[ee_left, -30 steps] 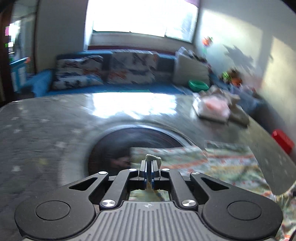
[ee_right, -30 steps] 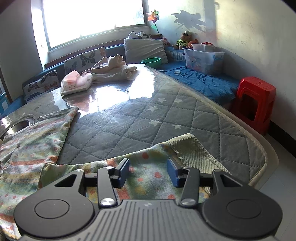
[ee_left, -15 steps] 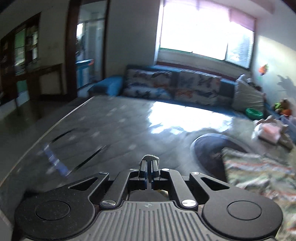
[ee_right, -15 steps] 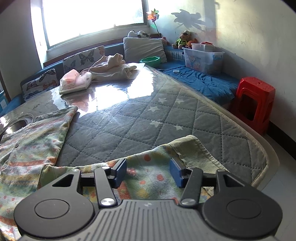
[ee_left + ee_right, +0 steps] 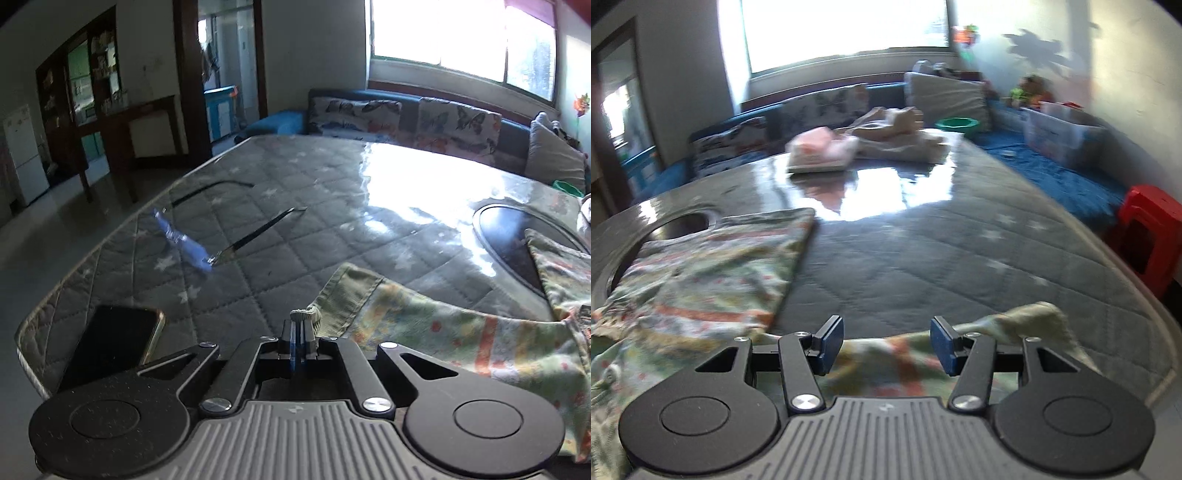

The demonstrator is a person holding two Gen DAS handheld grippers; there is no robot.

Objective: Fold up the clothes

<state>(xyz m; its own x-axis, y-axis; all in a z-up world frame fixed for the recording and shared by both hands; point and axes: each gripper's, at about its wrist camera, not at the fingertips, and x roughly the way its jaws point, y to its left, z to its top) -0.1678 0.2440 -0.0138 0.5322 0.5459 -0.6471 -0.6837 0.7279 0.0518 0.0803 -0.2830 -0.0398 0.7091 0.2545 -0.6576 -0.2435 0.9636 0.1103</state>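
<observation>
Your left gripper [image 5: 297, 334] has its fingers pinched tight on a ribbed cuff of the patterned garment [image 5: 461, 332], which trails off to the right across the quilted desk [image 5: 295, 221]. A dark phone [image 5: 110, 343] lies near the desk's near-left corner, just left of those fingers. Your right gripper [image 5: 886, 343] has its fingers about half apart, holding nothing; the garment's hem lies just below and between them without the pads [image 5: 829, 341] touching it. The rest of the garment spreads to the left, partly over a round dark opening [image 5: 683, 225]. Folded clothes [image 5: 827, 151] sit at the far side.
</observation>
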